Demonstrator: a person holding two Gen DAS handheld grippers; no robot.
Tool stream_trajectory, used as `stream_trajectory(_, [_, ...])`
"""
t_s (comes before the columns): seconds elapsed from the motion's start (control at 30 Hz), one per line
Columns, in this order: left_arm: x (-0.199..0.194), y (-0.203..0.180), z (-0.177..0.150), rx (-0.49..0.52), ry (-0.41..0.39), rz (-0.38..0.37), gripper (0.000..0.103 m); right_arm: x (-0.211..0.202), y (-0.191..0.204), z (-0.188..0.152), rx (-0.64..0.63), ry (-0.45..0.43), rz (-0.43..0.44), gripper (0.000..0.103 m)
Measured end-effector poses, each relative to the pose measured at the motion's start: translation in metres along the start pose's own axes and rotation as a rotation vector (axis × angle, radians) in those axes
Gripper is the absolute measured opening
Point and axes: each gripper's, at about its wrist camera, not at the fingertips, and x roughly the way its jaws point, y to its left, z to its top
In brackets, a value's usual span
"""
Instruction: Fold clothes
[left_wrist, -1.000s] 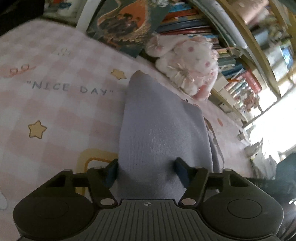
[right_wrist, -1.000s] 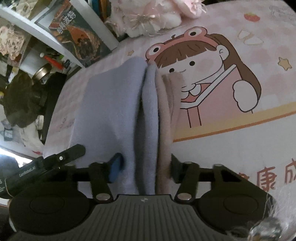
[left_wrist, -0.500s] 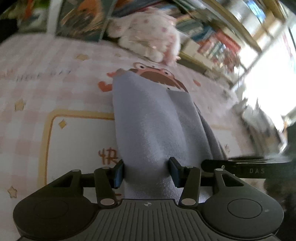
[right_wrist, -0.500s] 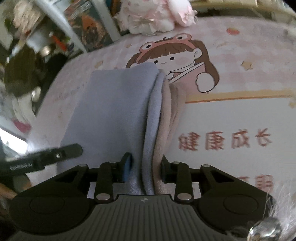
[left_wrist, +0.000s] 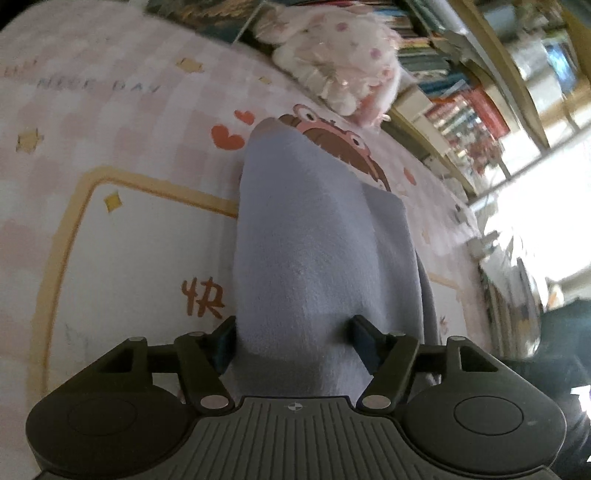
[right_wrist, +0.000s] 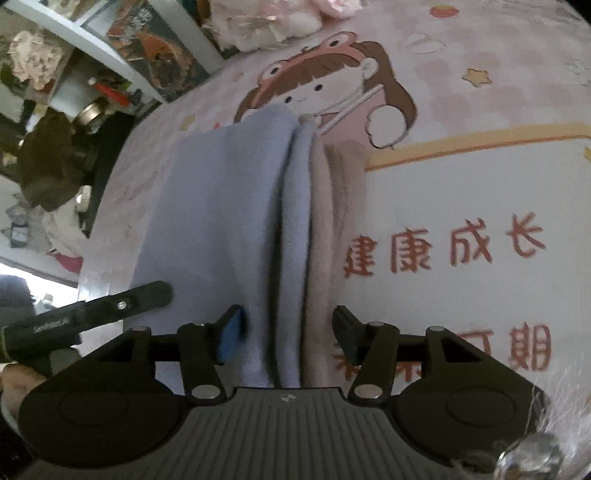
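Observation:
A folded blue-grey fleece garment (left_wrist: 310, 240) lies lengthwise on the pink cartoon bedsheet (left_wrist: 122, 258), running away from both cameras. In the right wrist view its blue folds (right_wrist: 221, 206) sit beside a beige layer (right_wrist: 340, 192). My left gripper (left_wrist: 295, 343) straddles the near end of the garment. Its jaws are opening, and the pads stand at the cloth's sides without squeezing it. My right gripper (right_wrist: 286, 332) also straddles the folds, jaws opening, with a gap showing at its right pad. A finger of the left gripper (right_wrist: 110, 306) shows at the left of the right wrist view.
A white and pink plush toy (left_wrist: 340, 62) sits at the far edge of the bed. Bookshelves (left_wrist: 461, 103) run behind it. A poster and clutter on a shelf (right_wrist: 155, 62) stand off the bed's left side. The printed sheet (right_wrist: 461, 206) spreads to the right.
Both grippers' jaws pinched the garment half a second ago and now stand wider, loose around it. Both cameras have shifted across the sheet along with the garment.

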Motion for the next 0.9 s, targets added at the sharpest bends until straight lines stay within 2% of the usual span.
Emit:
stream_trajectory(0.07, [0.001,-0.001,-0.002,-0.031,-0.01,0.005,0.061,0.002,0.004,0.0,-0.045,0.001,0.001,0.042])
stream_trajectory(0.17, [-0.004,-0.014,-0.008,0.006,-0.034,0.04,0.052,-0.001,0.009,-0.002,-0.122,-0.019,0.001,0.033])
stream_trajectory(0.23, [-0.008,-0.025,-0.014,0.04,-0.063,0.051,0.049,-0.005,0.013,-0.004,-0.182,-0.049,-0.014,0.03])
stream_trajectory(0.43, [-0.021,-0.06,-0.021,0.158,-0.173,0.091,0.048,-0.022,0.023,-0.009,-0.349,-0.13,-0.024,0.028])
stream_trajectory(0.57, [-0.031,-0.073,-0.015,0.212,-0.218,0.094,0.048,-0.031,0.029,-0.008,-0.396,-0.179,-0.023,0.028])
stream_trajectory(0.73, [-0.041,-0.072,-0.005,0.233,-0.264,0.057,0.049,-0.041,0.039,-0.006,-0.424,-0.249,-0.02,0.028])
stream_trajectory(0.9, [-0.048,-0.055,0.007,0.246,-0.269,0.015,0.049,-0.039,0.057,-0.006,-0.426,-0.291,-0.051,0.028])
